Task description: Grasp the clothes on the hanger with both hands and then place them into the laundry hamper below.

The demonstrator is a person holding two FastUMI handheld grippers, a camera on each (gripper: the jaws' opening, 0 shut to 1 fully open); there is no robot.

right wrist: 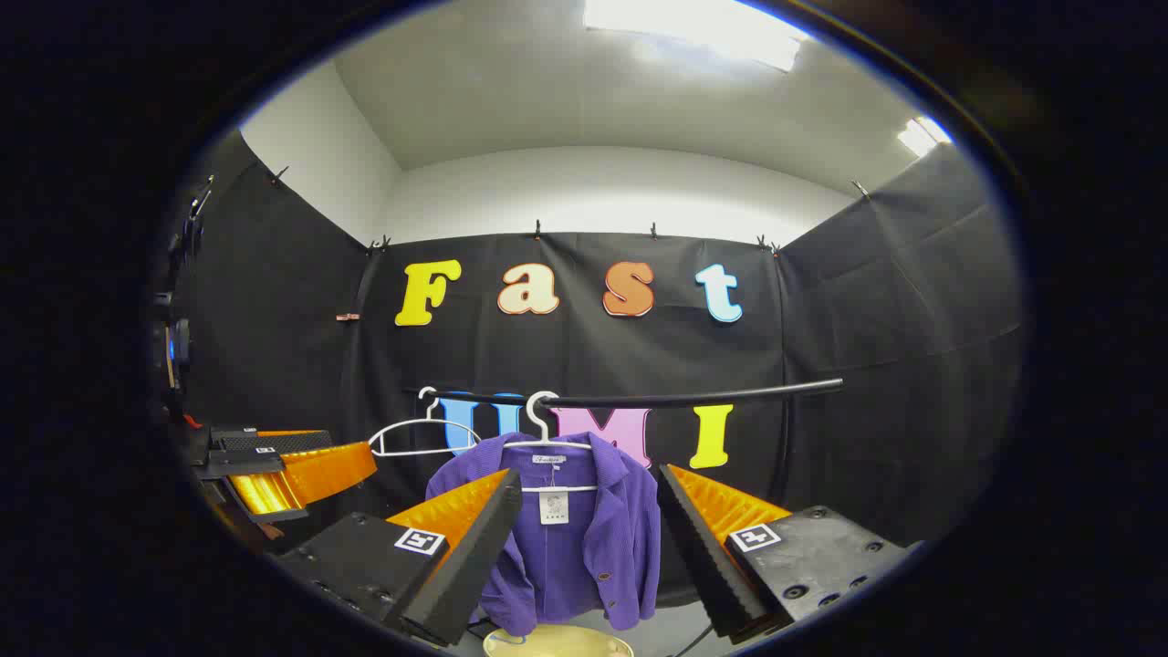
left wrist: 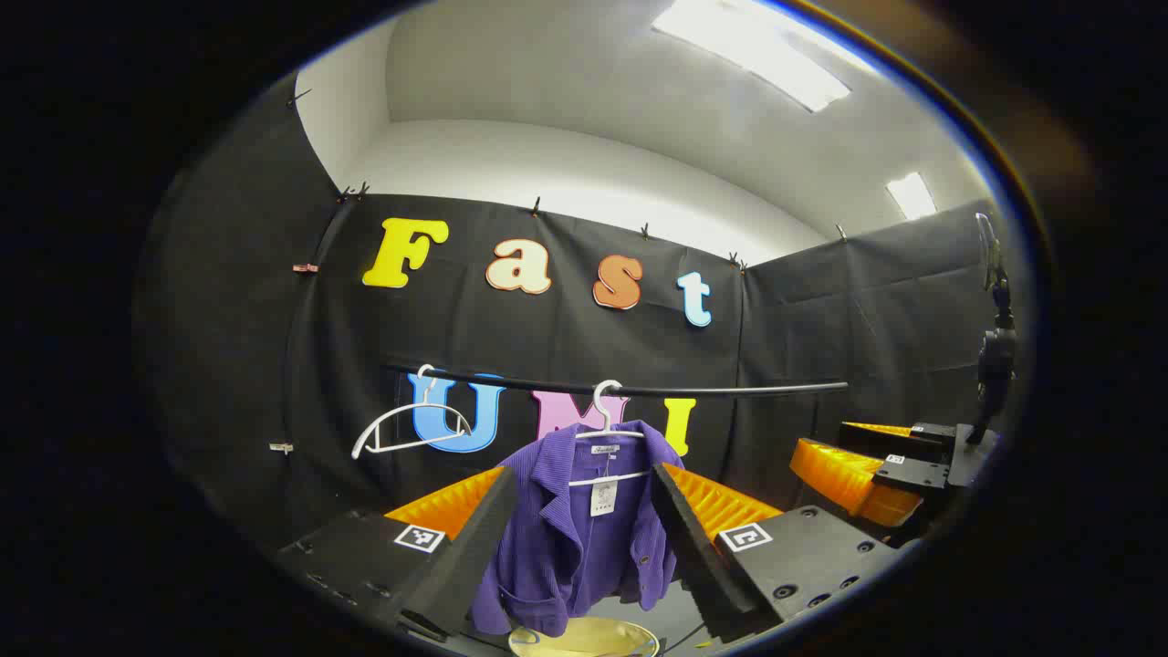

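A purple jacket [left wrist: 584, 538] [right wrist: 575, 538] hangs on a white hanger [left wrist: 606, 415] [right wrist: 545, 429] from a black rail [left wrist: 730, 390] [right wrist: 693, 398]. Below it shows the rim of a pale yellow laundry hamper [left wrist: 584, 637] [right wrist: 557, 641]. My left gripper [left wrist: 584, 511] is open, its fingers framing the jacket from a short distance in the left gripper view. My right gripper [right wrist: 589, 511] is open too, fingers either side of the jacket and apart from it. The right gripper [left wrist: 876, 470] appears at the right of the left gripper view. The left gripper [right wrist: 283, 470] appears at the left of the right gripper view.
An empty white hanger [left wrist: 406, 429] [right wrist: 420, 433] hangs on the rail left of the jacket. Black cloth walls close the booth behind and on both sides. A dark stand with gear [left wrist: 995, 347] rises at the right edge of the left gripper view.
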